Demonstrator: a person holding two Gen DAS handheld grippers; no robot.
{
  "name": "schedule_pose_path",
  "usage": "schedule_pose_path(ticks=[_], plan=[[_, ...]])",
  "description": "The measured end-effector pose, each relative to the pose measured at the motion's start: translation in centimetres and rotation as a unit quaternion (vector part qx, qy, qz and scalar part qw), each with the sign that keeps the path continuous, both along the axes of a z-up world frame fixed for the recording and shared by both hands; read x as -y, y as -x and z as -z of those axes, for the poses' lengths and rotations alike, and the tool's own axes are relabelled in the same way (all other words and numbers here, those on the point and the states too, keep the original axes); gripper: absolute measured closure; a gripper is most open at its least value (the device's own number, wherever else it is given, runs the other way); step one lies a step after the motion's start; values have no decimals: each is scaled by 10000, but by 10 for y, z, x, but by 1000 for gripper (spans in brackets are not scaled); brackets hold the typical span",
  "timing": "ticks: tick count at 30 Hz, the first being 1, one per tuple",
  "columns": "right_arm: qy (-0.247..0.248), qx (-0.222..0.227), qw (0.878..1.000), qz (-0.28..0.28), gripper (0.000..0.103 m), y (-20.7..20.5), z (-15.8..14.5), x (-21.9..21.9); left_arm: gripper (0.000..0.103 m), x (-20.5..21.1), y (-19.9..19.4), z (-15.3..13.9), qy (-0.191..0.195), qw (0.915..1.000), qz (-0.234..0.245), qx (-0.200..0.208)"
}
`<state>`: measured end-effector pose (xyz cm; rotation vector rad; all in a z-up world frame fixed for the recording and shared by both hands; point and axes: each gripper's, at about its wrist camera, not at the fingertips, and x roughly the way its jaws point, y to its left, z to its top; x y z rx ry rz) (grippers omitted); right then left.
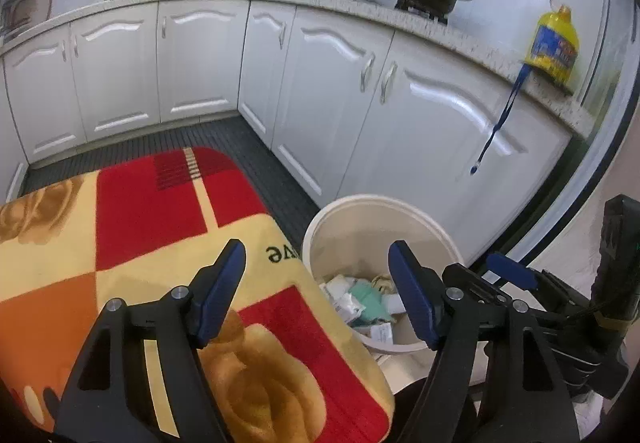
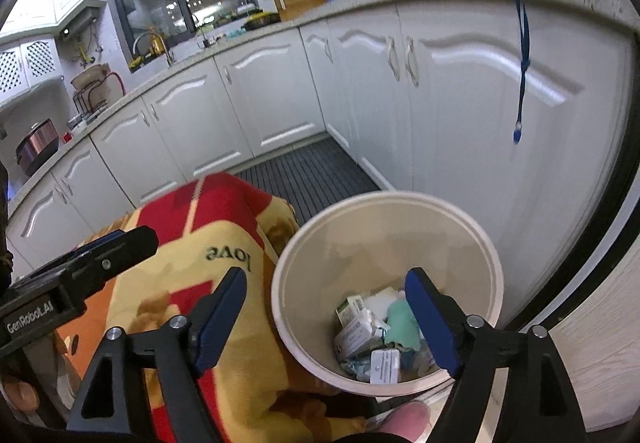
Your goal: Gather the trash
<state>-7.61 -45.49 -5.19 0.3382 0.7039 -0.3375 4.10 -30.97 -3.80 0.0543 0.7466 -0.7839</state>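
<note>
A cream round trash bin stands on the floor by the white cabinets; it also shows in the right wrist view. Inside lie paper scraps, small boxes and a teal wrapper, also seen in the left wrist view. My left gripper is open and empty, over the edge between the blanket and the bin. My right gripper is open and empty, above the bin's near rim. The right gripper also shows at the right edge of the left wrist view.
A red, yellow and orange blanket covers a surface left of the bin. White cabinets run behind, with a dark ribbed floor mat. A blue lanyard hangs from the counter. Pots and a yellow oil bottle stand on it.
</note>
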Motion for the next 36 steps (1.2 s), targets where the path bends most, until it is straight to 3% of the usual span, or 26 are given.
schedule_pose_path(ticks=[4,6,22,36], plan=[[152,218,9996,96,15,7,-17,-9,27,-13,8,-11,99,9998,-27,186],[216,313,9992,153,10,10,-24,-12,19,-20,12,-15,182,9995,-27,237],[977,1008,9897,296,8,30,-74,-54,19,-66,38,-43,223,9939,-546,937],[1269,1242,9836,304,6,43,-95,-71,19,-79,51,-59,438,9906,-622,1139]])
